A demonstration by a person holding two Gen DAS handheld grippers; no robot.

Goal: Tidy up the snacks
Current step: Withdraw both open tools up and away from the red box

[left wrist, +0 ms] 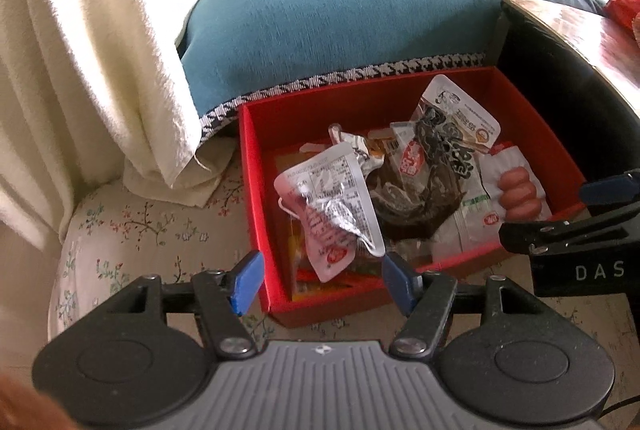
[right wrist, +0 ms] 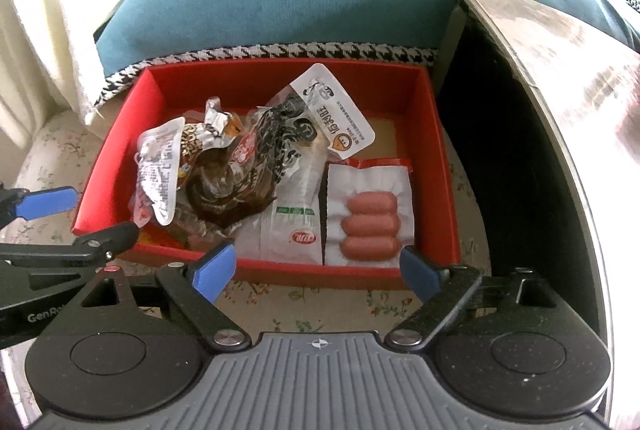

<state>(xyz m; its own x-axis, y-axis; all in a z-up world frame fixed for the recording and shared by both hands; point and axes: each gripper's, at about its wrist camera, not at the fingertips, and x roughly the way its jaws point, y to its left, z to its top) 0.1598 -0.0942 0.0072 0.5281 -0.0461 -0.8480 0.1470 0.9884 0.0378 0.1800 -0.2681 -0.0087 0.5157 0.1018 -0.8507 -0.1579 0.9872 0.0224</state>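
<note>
The left tongs (left wrist: 322,282) stand about half open with nothing between the blue pads (left wrist: 247,282); they hang over the near left corner of the red box (left wrist: 256,190), and a silver pouch (left wrist: 332,206) shows in the gap beyond them without touching either pad. The right tongs (right wrist: 318,270) are spread wide and also hold nothing; they sit just above the box's near wall, and the sausage pack (right wrist: 370,214) lies inside the box just past them, free of the pads.

The two tools are side by side, each one's fingers showing at the edge of the other's view.

The snacks are all in the red box. The silver pouch leans at the left end, a crumpled dark packet (right wrist: 256,166) is heaped in the middle, and a clear pouch with a white label (right wrist: 340,118) props up against it toward the back. The white sausage pack lies flat at the right front, three pink sausages showing. The far right corner of the box floor is bare.

The box rests on a flowered cloth (left wrist: 152,230). Behind it is a teal cushion (left wrist: 340,10) with a houndstooth hem, a cream blanket (left wrist: 80,50) hangs to the left, and a dark worktop (right wrist: 540,42) stands to the right.
</note>
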